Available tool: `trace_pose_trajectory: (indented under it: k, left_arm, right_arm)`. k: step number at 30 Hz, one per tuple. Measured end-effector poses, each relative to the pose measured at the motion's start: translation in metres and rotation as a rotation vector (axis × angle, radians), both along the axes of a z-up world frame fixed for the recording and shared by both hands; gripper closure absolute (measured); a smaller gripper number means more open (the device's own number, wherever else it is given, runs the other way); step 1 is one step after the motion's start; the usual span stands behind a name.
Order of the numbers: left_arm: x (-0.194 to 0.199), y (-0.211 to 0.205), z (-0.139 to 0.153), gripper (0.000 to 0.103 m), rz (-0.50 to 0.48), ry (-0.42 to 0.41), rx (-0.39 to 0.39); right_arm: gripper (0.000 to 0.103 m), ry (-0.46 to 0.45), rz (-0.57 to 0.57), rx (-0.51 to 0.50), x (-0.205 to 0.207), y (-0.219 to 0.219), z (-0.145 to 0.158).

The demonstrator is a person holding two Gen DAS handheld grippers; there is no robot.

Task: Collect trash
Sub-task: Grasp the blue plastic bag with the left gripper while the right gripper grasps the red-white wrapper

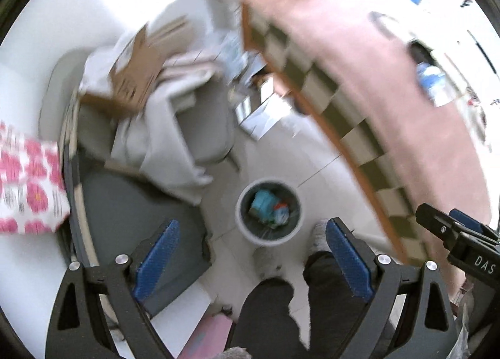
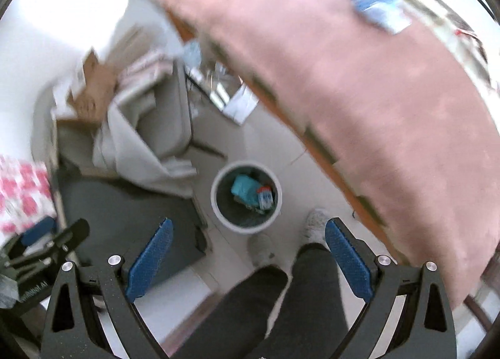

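Observation:
A round white trash bin [image 1: 269,209] stands on the pale floor below both grippers, with teal and red-and-blue wrappers inside; it also shows in the right wrist view [image 2: 246,194]. My left gripper [image 1: 251,257] is open and empty, high above the bin. My right gripper [image 2: 248,257] is open and empty too, also above the bin. The right gripper shows at the right edge of the left wrist view [image 1: 453,234]. A blue-and-white wrapper [image 2: 378,8] lies on the pink table [image 2: 359,83], blurred.
The pink table with a checkered edge [image 1: 375,77] runs along the right. A grey chair piled with cloth and cardboard [image 1: 140,77] stands at left. A dark mat [image 1: 131,202] lies on the floor. The person's legs and shoes [image 2: 281,280] are below the grippers.

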State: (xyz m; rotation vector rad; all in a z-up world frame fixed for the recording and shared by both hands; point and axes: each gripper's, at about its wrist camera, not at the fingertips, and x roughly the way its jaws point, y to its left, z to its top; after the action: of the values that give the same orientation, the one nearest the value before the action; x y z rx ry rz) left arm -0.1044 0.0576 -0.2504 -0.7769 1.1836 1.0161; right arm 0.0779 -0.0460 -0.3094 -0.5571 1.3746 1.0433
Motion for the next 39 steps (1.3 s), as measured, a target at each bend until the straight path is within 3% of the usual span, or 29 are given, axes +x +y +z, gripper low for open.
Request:
trace_pose_trajectory:
  k: [6,11,16,21,28,32,35,39]
  left_arm:
    - [0.115,0.024,0.033,0.007,-0.126,-0.064,0.027]
    - [0.229,0.046,0.027,0.007,-0.199,-0.063,0.002]
    - [0.337,0.063,0.007,0.007,-0.242,0.023,0.036]
    - [0.398,0.078,-0.026,0.007,-0.26,0.102,0.014]
    - [0.421,0.094,-0.067,0.007,-0.246,0.13,-0.092]
    - [0.414,0.1,-0.081,0.008,-0.213,0.138,-0.142]
    - [0.41,0.105,-0.086,0.008,-0.196,0.13,-0.166]
    - [0.411,0.112,-0.094,0.008,-0.19,0.116,-0.196]
  right_arm:
    - [0.004,-0.021,-0.171,0.047,0.106,-0.017,0.041]
    - [0.004,-0.074,-0.297,-0.002,0.218,-0.032,0.045]
    - [0.004,-0.162,-0.363,-0.084,0.347,-0.035,0.029]
    - [0.004,-0.22,-0.325,-0.177,0.437,-0.007,-0.012]
    - [0.004,-0.161,-0.157,-0.233,0.49,0.048,-0.069]
    - [0.019,-0.125,-0.215,-0.278,0.501,0.057,-0.088]
    - [0.019,0.007,-0.324,-0.281,0.503,0.05,-0.086]
    - [0.017,0.238,-0.37,-0.207,0.502,0.044,-0.079]
